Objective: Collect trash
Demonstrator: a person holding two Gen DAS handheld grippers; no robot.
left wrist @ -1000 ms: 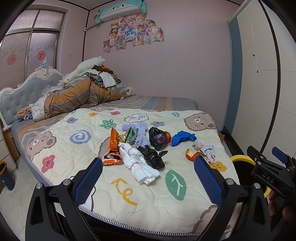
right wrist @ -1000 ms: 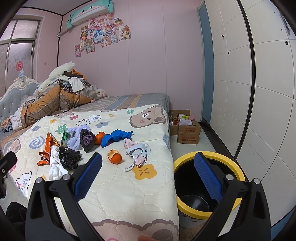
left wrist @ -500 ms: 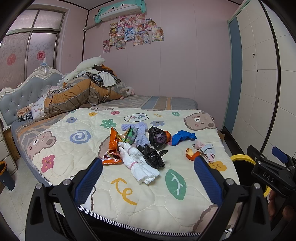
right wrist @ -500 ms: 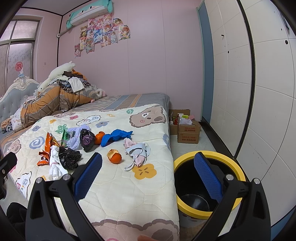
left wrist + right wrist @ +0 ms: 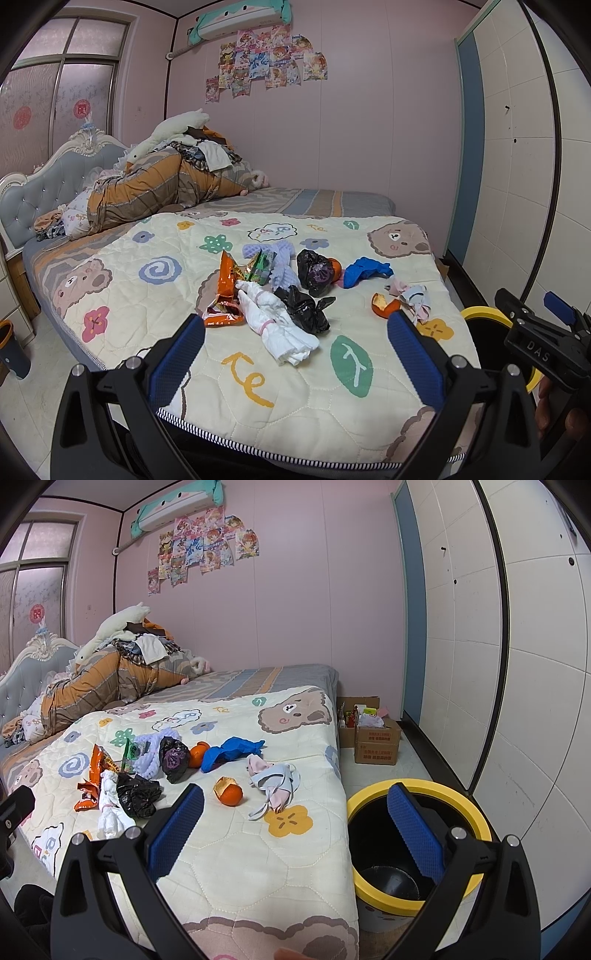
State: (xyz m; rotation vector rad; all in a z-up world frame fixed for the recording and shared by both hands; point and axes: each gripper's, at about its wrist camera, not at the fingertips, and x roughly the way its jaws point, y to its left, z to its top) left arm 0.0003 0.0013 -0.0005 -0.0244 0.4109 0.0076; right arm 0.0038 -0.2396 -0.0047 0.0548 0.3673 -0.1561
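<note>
Left gripper: fingers spread wide and empty, above the foot edge of the bed.
Right gripper: fingers spread wide, nothing between them, straddling the bed's corner and the bin.
Bin: yellow-rimmed with a black interior, on the floor at 5 o'clock of the quilt, touching the bed's side.
Quilt: cream, printed with bears and flowers, spread over the bed.
Trash, near: a white wad, a crumpled black bag just beside it, and an orange snack wrapper at its 10 o'clock.
Trash, right: orange peel and a pale rag, nearest the bin.
Trash, far: a second black bag, a blue glove, a lilac cloth.
Far wall: posters at 12 o'clock.
</note>
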